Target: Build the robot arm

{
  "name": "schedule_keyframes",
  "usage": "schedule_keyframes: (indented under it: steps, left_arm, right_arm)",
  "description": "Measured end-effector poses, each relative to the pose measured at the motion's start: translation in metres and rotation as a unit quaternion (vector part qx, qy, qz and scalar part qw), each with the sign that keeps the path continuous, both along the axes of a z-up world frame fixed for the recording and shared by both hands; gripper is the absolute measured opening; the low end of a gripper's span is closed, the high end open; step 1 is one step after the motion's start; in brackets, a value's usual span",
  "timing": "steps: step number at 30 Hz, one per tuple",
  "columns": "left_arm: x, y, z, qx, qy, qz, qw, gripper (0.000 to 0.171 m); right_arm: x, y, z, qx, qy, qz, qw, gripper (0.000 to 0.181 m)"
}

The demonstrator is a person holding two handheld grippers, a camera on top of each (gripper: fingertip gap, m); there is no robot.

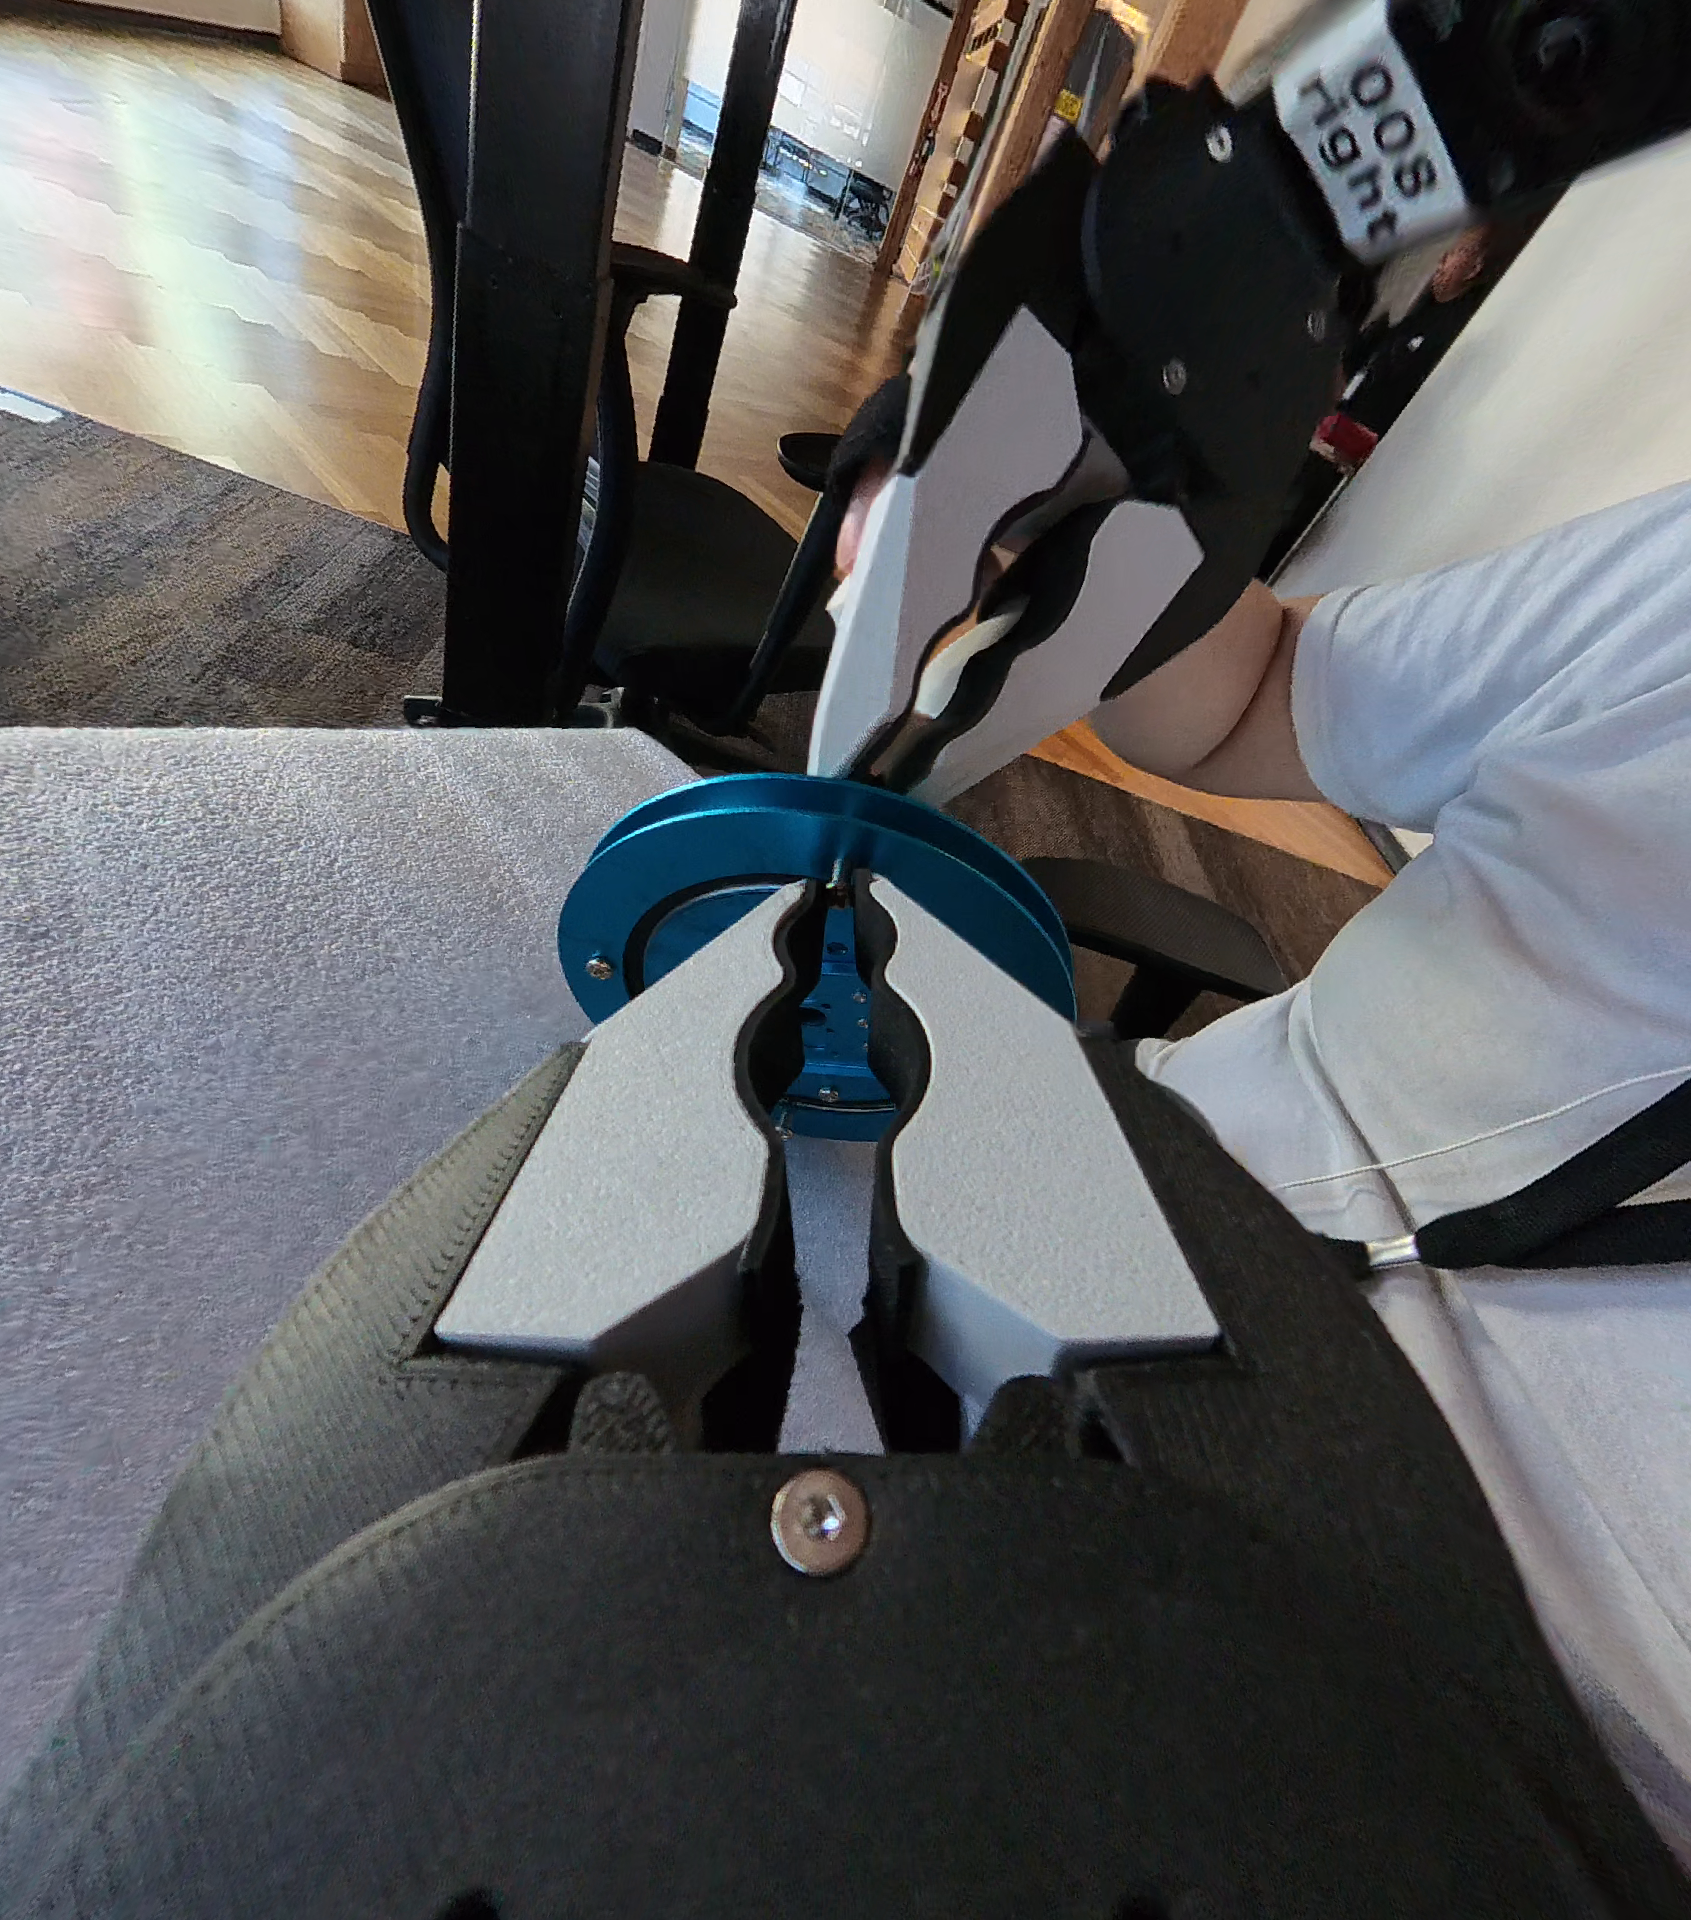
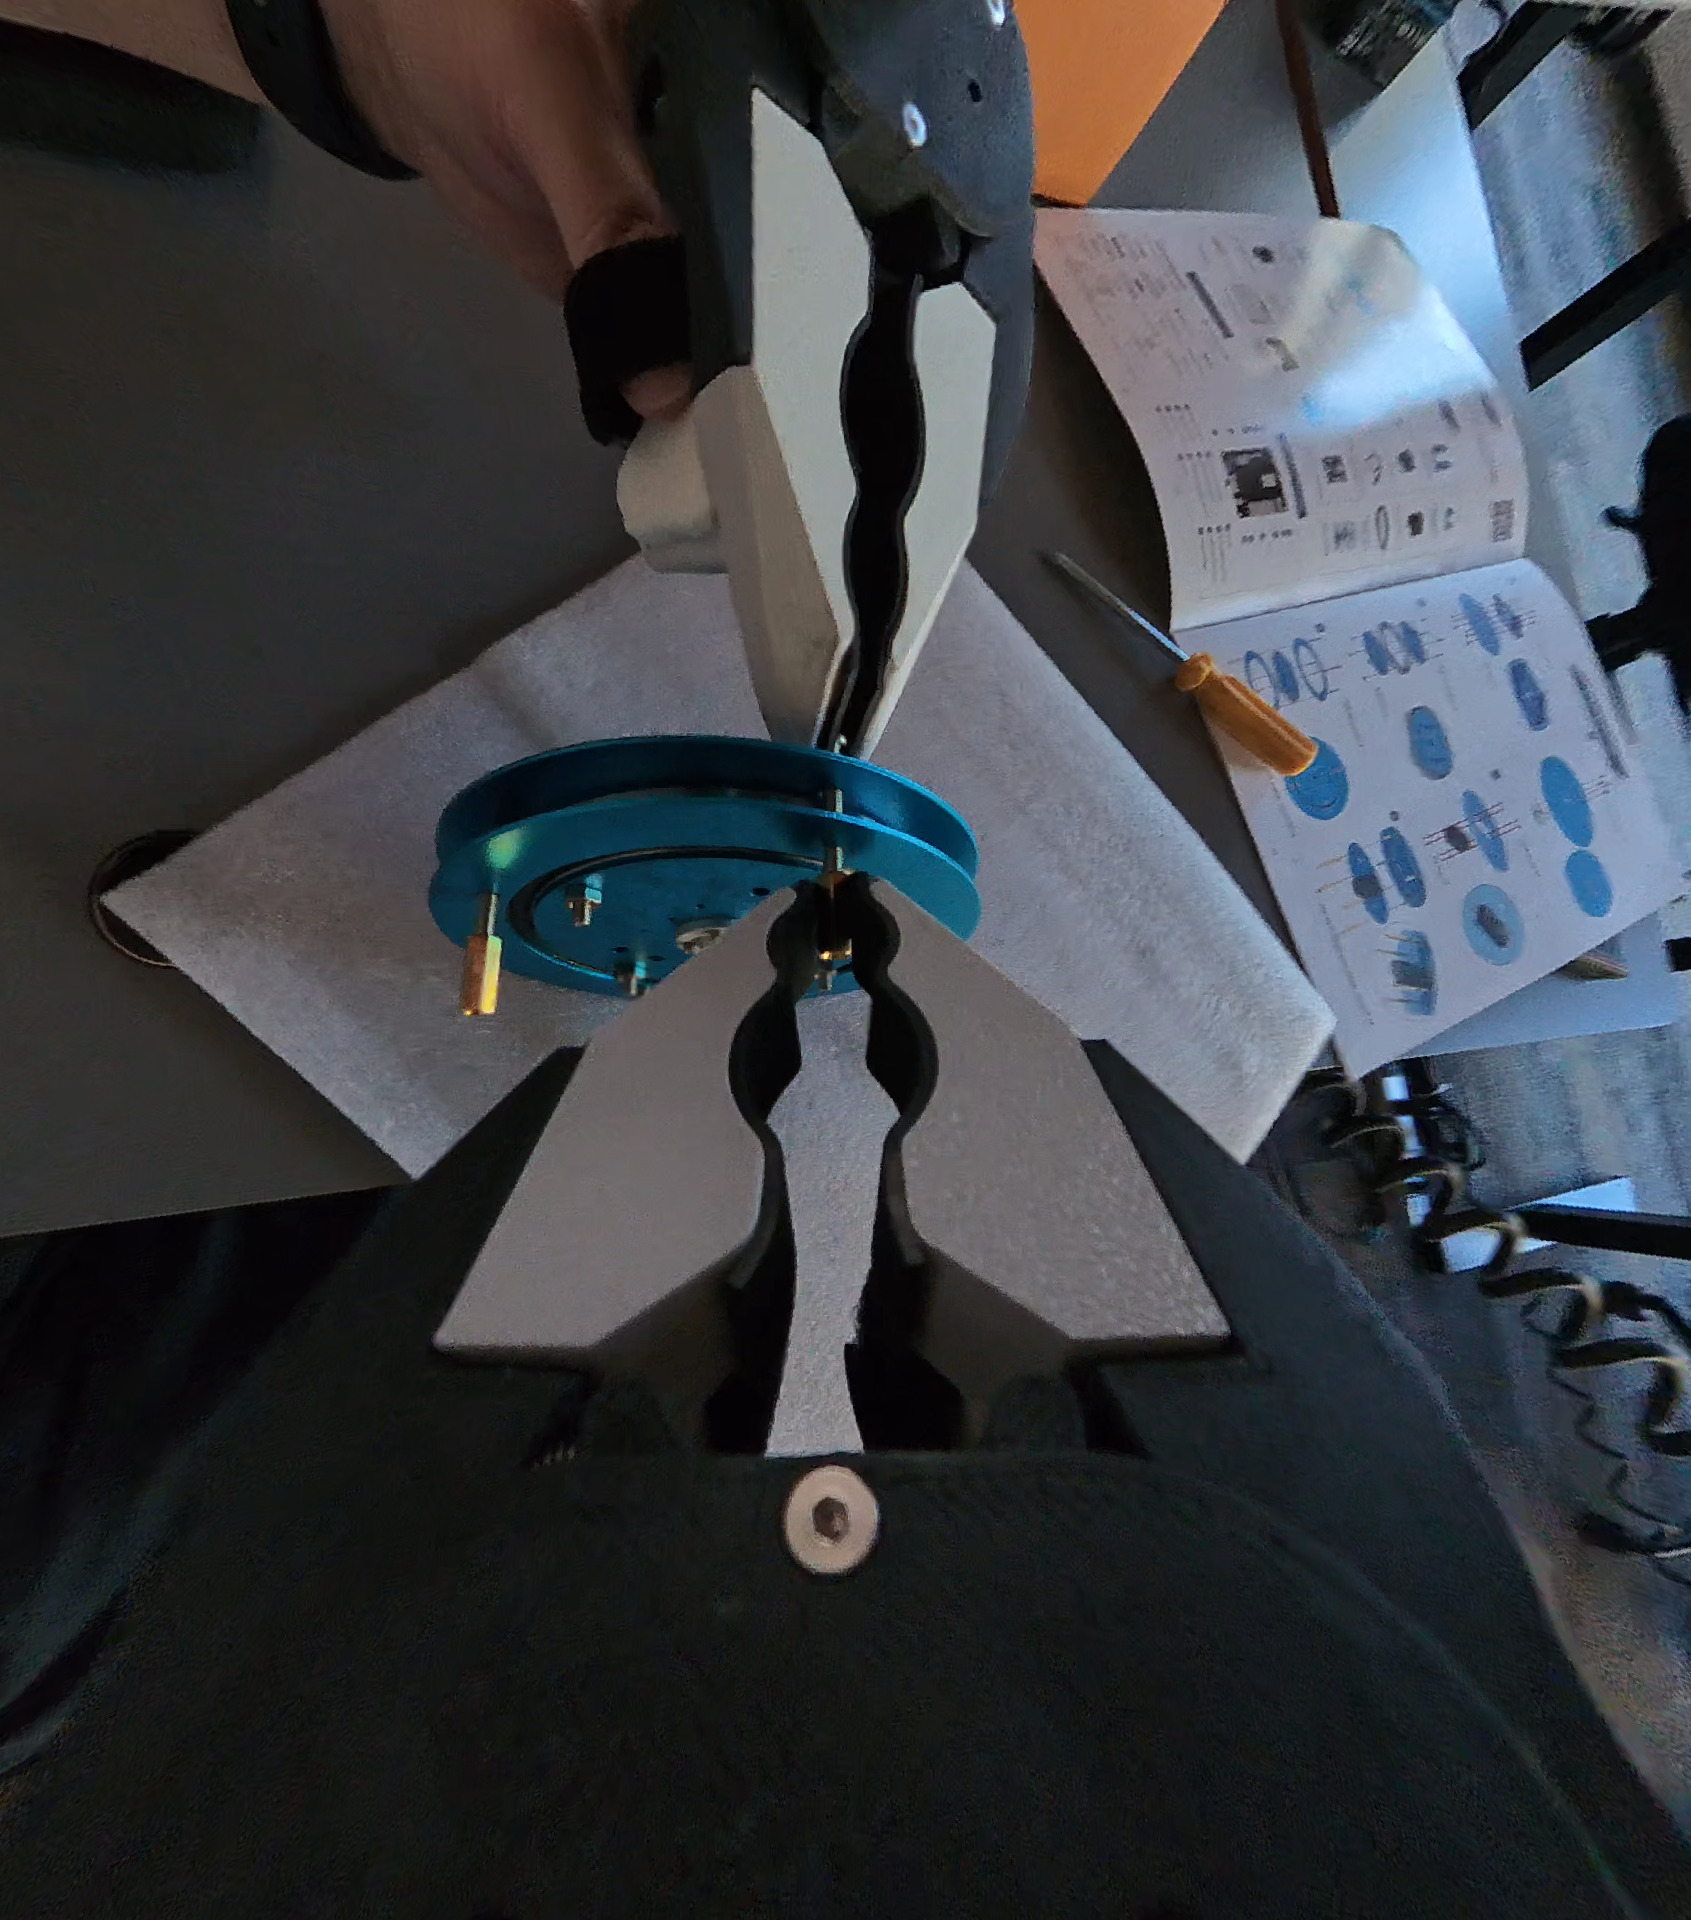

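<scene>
Grey table (image 2: 145, 644), white foam sheet (image 2: 1080, 831) on it. Open manual (image 2: 1423, 727), orange-handled screwdriver (image 2: 1236, 717) beside. Blue double disc (image 2: 675, 821) above foam. Left gripper (image 1: 836, 883) pinched on disc edge; right gripper (image 2: 825, 894) clenched on brass standoff (image 2: 833, 940) at disc.

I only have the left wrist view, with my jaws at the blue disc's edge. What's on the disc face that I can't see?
Observer: A brass standoff sticks out from the face of the blue disc assembly, on its left side.
Operator: What is the other gripper on?
Observer: The right gripper has its jaws closed around a second brass post near the rim.
Operator: Any tools nearby?
Observer: An orange-handled screwdriver lies partly on the open manual, right of the foam sheet.
</scene>
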State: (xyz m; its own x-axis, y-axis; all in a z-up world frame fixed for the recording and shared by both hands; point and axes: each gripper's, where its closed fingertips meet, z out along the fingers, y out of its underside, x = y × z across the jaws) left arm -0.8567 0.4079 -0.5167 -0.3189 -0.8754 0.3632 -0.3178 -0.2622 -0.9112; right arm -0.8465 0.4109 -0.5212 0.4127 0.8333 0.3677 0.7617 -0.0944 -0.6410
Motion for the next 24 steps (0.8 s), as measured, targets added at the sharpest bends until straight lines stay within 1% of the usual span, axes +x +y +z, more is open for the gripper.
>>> schedule_keyframes:
  steps: [2, 4, 5, 6, 8, 9, 10, 11, 13, 15, 16, 17, 18, 20, 22, 24]
  left_arm:
    - [0.000, -0.001, 0.000, 0.021, -0.002, 0.000, 1.000, 0.004]
    - [0.000, -0.001, 0.000, 0.030, -0.003, 0.001, 1.000, 0.004]
    - [0.001, -0.002, 0.000, 0.030, -0.004, -0.001, 1.000, 0.004]
    - [0.001, -0.004, 0.000, 0.030, -0.006, -0.005, 1.000, 0.004]
    - [0.002, -0.006, -0.001, 0.037, -0.006, -0.007, 0.999, 0.004]
    - [0.002, -0.005, -0.001, 0.042, -0.004, -0.004, 0.999, 0.004]
    - [0.002, -0.004, -0.001, 0.046, -0.002, 0.001, 0.999, 0.004]
    - [0.001, -0.003, -0.001, 0.045, -0.001, 0.002, 0.999, 0.004]
    - [0.000, -0.004, -0.001, 0.040, 0.000, -0.001, 0.999, 0.004]
    - [0.000, -0.005, -0.001, 0.036, 0.002, -0.003, 0.999, 0.004]
    - [0.000, -0.005, -0.001, 0.034, 0.003, -0.003, 0.999, 0.004]
    - [0.000, -0.005, -0.001, 0.031, 0.004, -0.004, 0.999, 0.004]
    - [0.000, -0.005, -0.001, 0.028, 0.004, -0.004, 1.000, 0.004]
    - [0.000, -0.004, -0.001, 0.021, 0.003, -0.004, 1.000, 0.004]
    - [0.000, -0.004, 0.000, 0.022, 0.001, -0.006, 1.000, 0.004]
    - [0.000, -0.005, -0.001, 0.041, -0.002, -0.005, 0.999, 0.004]
  right_arm:
    - [-0.001, -0.002, 0.000, -0.059, 0.041, -0.010, 0.997, 0.004]
    - [-0.001, -0.004, -0.001, -0.145, 0.111, -0.020, 0.983, 0.004]
    - [-0.002, -0.006, 0.000, -0.201, 0.151, -0.028, 0.967, 0.004]
    - [-0.002, -0.009, 0.000, -0.268, 0.191, -0.038, 0.943, 0.004]
    - [-0.003, -0.014, 0.002, -0.392, 0.264, -0.057, 0.879, 0.004]
    - [-0.004, -0.014, 0.002, -0.418, 0.283, -0.060, 0.861, 0.005]
    - [-0.004, -0.012, 0.002, -0.411, 0.289, -0.055, 0.863, 0.005]
    - [-0.005, -0.011, 0.002, -0.387, 0.282, -0.046, 0.877, 0.005]
    - [-0.006, -0.011, 0.002, -0.315, 0.245, -0.024, 0.917, 0.005]
    - [-0.003, -0.008, 0.002, -0.215, 0.201, -0.008, 0.956, 0.008]
    - [-0.001, -0.005, 0.003, -0.154, 0.179, -0.004, 0.972, 0.011]
    - [-0.001, -0.004, 0.005, -0.101, 0.161, 0.003, 0.982, 0.011]
    - [-0.001, -0.005, 0.005, -0.065, 0.143, 0.011, 0.988, 0.005]
    - [-0.002, -0.006, 0.005, -0.023, 0.111, 0.010, 0.993, 0.005]
    - [-0.002, -0.006, 0.004, -0.024, 0.093, 0.006, 0.995, 0.005]
    - [-0.002, -0.007, 0.004, -0.066, 0.102, -0.004, 0.993, 0.005]
